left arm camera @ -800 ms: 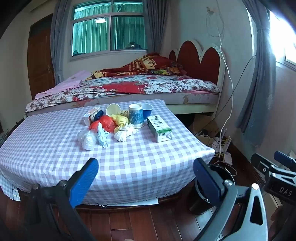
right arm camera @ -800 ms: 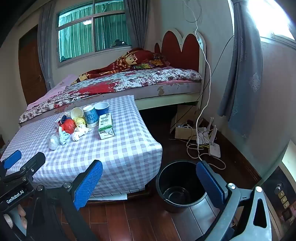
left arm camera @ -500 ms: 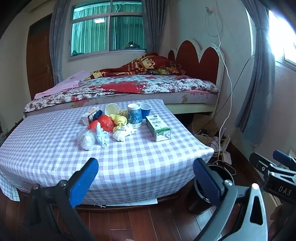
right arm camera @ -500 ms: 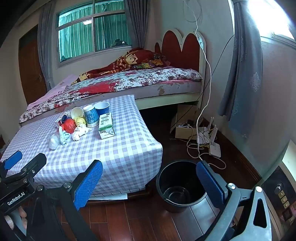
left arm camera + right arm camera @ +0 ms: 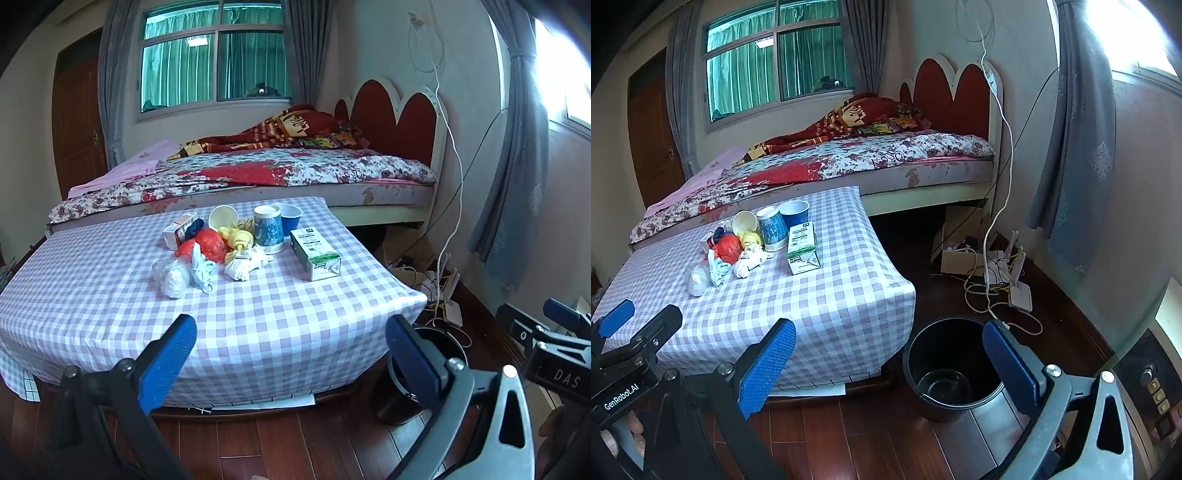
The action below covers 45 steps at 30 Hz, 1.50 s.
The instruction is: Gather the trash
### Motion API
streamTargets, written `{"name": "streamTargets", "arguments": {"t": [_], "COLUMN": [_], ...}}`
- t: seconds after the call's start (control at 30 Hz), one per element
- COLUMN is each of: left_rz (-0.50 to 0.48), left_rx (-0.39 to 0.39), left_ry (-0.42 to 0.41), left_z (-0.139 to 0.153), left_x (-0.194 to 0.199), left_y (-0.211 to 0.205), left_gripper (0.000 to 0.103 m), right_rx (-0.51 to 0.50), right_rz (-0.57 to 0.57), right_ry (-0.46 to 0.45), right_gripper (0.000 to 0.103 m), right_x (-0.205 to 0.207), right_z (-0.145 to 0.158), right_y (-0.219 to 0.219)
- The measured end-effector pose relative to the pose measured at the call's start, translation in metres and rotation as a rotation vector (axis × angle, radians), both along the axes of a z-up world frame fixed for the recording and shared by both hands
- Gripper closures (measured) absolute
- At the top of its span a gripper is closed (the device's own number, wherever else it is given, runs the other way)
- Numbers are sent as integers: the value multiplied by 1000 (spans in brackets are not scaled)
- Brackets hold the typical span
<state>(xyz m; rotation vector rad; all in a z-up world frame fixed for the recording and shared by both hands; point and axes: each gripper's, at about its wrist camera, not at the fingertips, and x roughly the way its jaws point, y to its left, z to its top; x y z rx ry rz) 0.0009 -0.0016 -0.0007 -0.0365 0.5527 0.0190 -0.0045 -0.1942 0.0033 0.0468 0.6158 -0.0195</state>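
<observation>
Trash lies in a heap on the checked table: a green-white carton, a red bag, a yellow wad, white crumpled wads, a clear bag, a small box and cups. The heap also shows in the right wrist view. A black bin stands on the floor right of the table. My left gripper is open and empty, short of the table's front edge. My right gripper is open and empty above the floor near the bin.
A bed stands behind the table. Cables, a router and a cardboard box lie on the floor by the right wall. A curtain hangs at right. The floor is dark wood.
Both views have shifted only slightly; the left gripper has edged a little closer to the table. Both grippers stay open and empty.
</observation>
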Motion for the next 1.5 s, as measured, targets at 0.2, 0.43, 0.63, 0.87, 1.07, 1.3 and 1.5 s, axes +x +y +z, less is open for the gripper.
{"name": "streamTargets", "arguments": {"t": [0.2,0.43,0.63,0.87,1.07,1.3,1.5], "left_rz": [-1,-1,-1,-1,-2,-1,-1], "left_rx": [0,0,2,1,2,2,2], "left_ry": [0,-1,0,-1,0,-1,-1], "left_z": [0,0,0,0,0,0,0], "left_x": [0,0,0,0,0,0,0], "left_y": [0,0,0,0,-1,0,0], "left_gripper": [1,1,1,1,1,1,1], "right_rx": [3,4,5,5,8,9,8], "right_rz": [1,1,4,8,10,10,10], "right_ry": [1,-1,1,-1,-1,-1,0], "right_gripper": [1,1,1,1,1,1,1], "right_x": [0,0,-1,1,1,2,2], "right_z": [0,0,1,0,3,3,3], "right_y": [0,1,-2,2,0,1,1]}}
